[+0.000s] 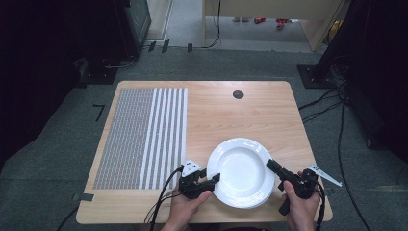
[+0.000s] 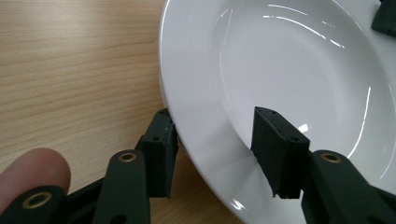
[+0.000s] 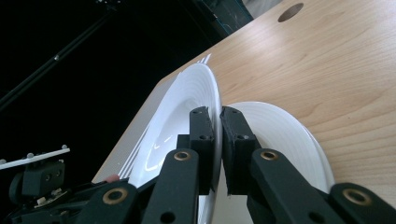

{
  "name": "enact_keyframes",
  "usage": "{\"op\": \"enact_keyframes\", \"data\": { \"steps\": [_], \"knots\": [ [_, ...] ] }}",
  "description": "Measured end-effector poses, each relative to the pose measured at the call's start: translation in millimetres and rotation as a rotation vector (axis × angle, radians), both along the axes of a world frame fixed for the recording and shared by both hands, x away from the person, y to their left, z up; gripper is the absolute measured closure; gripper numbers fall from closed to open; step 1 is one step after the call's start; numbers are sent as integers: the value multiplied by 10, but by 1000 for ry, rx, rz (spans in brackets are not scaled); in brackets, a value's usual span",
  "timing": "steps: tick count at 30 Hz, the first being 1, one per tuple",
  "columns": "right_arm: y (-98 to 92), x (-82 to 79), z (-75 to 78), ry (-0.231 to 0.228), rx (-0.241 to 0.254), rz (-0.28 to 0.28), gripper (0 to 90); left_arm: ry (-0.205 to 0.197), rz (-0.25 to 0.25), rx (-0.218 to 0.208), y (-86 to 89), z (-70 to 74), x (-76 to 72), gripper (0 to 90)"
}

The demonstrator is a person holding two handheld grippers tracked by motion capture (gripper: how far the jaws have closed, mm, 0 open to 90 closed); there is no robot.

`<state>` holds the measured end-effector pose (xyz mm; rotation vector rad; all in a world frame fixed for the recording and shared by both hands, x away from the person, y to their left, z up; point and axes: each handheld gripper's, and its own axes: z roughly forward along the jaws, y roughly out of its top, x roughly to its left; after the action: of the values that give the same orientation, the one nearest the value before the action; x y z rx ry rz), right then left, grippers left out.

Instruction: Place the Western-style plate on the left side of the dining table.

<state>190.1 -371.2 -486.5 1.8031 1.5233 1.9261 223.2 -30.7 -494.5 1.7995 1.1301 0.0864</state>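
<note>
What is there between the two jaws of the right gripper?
The rim of the top white plate: in the right gripper view, the right gripper pinches it from both sides, raised off a second plate beneath.

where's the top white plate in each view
High view: the top plate lies on the table's near right part, between the left claw and right claw.
Left gripper view: it fills the upper right, its rim between the jaws.
Right gripper view: centre left, seen edge-on, clamped at the rim.
Shared landmark: the wooden table.
</note>
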Motion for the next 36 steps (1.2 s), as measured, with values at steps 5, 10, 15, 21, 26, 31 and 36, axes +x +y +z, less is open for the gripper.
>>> {"op": "enact_keyframes", "data": {
  "steps": [5,10,15,21,26,31,36],
  "knots": [
    [6,7,-23,6,6,-1,853,3,13,-27,34,-1,7,568],
    [18,15,-53,36,-12,-24,841,-4,5,-31,46,-6,10,580],
    [27,17,-65,34,-6,-28,840,-3,15,-50,68,-2,14,596],
    [52,12,-56,23,0,-27,838,-1,25,-72,117,41,21,627],
    [79,4,-42,16,-5,-20,835,-3,31,-74,153,74,33,641],
    [125,5,-27,15,-2,-17,829,-2,29,-100,228,143,45,662],
    [160,7,-9,11,13,-11,829,12,2,-117,313,183,88,674]
  ]
}}
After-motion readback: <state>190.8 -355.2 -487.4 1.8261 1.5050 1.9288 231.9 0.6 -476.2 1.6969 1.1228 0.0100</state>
